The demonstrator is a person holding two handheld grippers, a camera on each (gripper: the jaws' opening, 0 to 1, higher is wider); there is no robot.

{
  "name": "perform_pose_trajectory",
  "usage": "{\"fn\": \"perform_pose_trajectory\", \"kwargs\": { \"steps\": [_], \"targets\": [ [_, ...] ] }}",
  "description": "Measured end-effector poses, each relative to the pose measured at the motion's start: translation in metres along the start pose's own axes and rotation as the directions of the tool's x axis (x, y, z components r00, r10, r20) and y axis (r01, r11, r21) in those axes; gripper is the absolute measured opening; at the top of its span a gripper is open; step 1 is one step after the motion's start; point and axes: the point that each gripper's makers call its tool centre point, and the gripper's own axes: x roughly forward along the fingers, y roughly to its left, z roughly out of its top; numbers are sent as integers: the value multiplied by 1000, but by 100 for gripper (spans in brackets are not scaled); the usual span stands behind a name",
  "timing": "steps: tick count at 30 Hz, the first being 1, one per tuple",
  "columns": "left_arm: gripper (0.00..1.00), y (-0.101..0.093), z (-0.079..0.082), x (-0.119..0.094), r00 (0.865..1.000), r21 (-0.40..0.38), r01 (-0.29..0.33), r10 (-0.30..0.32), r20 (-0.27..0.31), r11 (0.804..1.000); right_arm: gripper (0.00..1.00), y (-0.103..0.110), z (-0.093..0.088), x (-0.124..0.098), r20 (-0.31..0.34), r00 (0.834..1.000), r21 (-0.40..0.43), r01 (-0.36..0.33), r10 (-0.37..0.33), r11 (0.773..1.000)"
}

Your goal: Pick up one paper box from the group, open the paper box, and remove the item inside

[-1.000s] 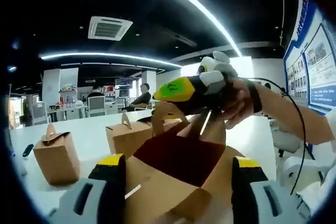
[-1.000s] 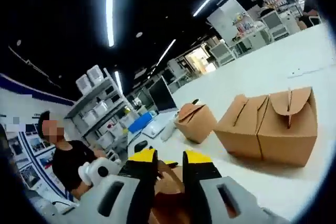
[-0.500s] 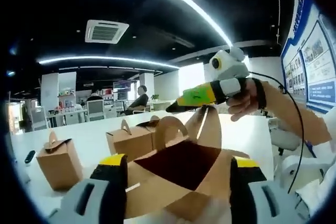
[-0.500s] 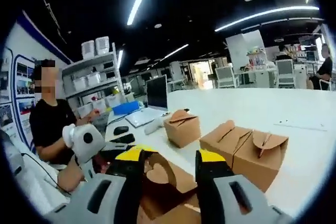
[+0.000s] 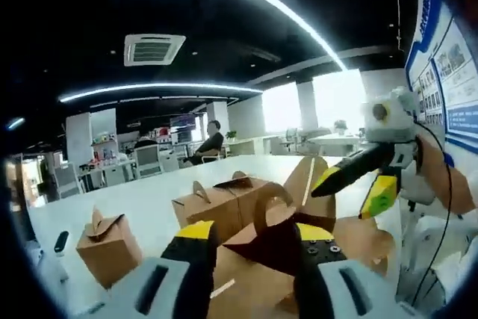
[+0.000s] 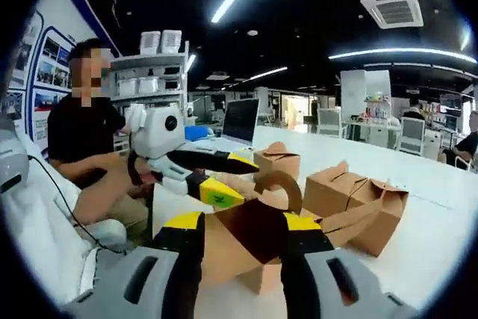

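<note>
The left gripper (image 5: 254, 248) is pinching, between its yellow-tipped jaws, the matte brown kraft-paper box with arched carry handle and dark red lining (image 5: 280, 248), its flaps standing open above the smooth white table (image 5: 142, 203); in the right gripper view the same box (image 6: 250, 240) is sitting between the right gripper's (image 6: 243, 240) narrowly set jaws, though I cannot tell whether they are gripping it. Three closed brown gable-topped paper boxes are resting on the table: two touching side by side (image 5: 216, 205) and one apart (image 5: 110, 243).
</note>
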Motion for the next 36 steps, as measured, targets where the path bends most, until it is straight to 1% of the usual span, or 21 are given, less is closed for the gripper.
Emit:
{"fn": "perform_pose_trajectory", "kwargs": {
  "steps": [4, 7, 10, 11, 12, 13, 14, 16, 17, 18, 19, 21, 23, 24, 28, 30, 32, 34, 36],
  "targets": [
    [41, 7, 2, 8, 999, 36, -1, 2, -33, 999, 40, 4, -9, 6, -14, 1000, 2, -23, 23, 1000],
    [44, 10, 1, 15, 999, 45, 5, -2, -53, 999, 40, 3, -13, 8, -18, 1000, 1, -21, 21, 1000],
    [44, 14, 7, 20, 998, 60, -5, 9, -55, 998, 40, 5, -18, 11, -32, 999, 6, -32, 32, 999],
    [43, 13, 9, 21, 998, 66, -8, 12, -57, 998, 40, 6, -21, 13, -46, 998, -1, -32, 32, 999],
    [43, 12, 10, 21, 998, 91, -1, 7, -62, 996, 40, 5, -21, 13, -46, 999, -2, -29, 29, 1000],
    [44, 7, 10, 21, 998, 103, 19, -13, -65, 994, 40, 4, -19, 12, -36, 999, -2, -27, 27, 1000],
    [46, 3, 9, 22, 997, 108, 31, -23, -70, 994, 40, 3, -17, 12, -28, 999, 0, -26, 26, 1000],
    [54, -3, 8, 22, 996, 116, 54, -45, -79, 992, 40, 1, -12, 11, -14, 1000, 2, -23, 23, 1000],
    [56, -5, 8, 24, 995, 120, 57, -47, -84, 991, 40, -1, -11, 12, -12, 1000, 3, -22, 22, 1000],
    [56, -7, 7, 25, 995, 125, 55, -43, -91, 991, 40, -1, -11, 13, -16, 1000, 3, -23, 23, 1000],
    [56, -7, 5, 27, 994, 149, 54, -38, -105, 987, 40, -2, -12, 16, -20, 999, 3, -24, 24, 1000],
    [55, -3, 4, 34, 993, 156, 37, -18, -121, 987, 40, -1, -18, 20, -38, 999, 11, -29, 29, 1000],
    [53, 2, 6, 39, 993, 141, 25, -8, -118, 990, 40, 2, -21, 21, -45, 998, 10, -37, 37, 999],
    [53, 4, 7, 41, 993, 129, 22, -7, -114, 991, 40, 3, -20, 21, -36, 999, 2, -41, 41, 999],
    [53, 12, 13, 44, 995, 78, 19, -12, -95, 997, 40, 3, -19, 21, -34, 999, 12, -40, 40, 999],
    [53, 18, 18, 46, 997, 34, 15, -13, -77, 999, 39, 3, -20, 21, -37, 998, 11, -45, 45, 999],
    [52, 26, 18, 49, 997, 25, 1, 1, -77, 1000, 36, 4, -20, 21, -41, 998, 16, -50, 51, 999],
    [52, 37, 19, 53, 997, 11, -21, 21, -77, 1000, 33, 12, -18, 20, -37, 996, 59, -82, 84, 995],
    [52, 39, 20, 58, 997, -45, -9, 6, -71, 999, 32, 16, -18, 20, -31, 994, 66, -99, 101, 993]
  ]
}}
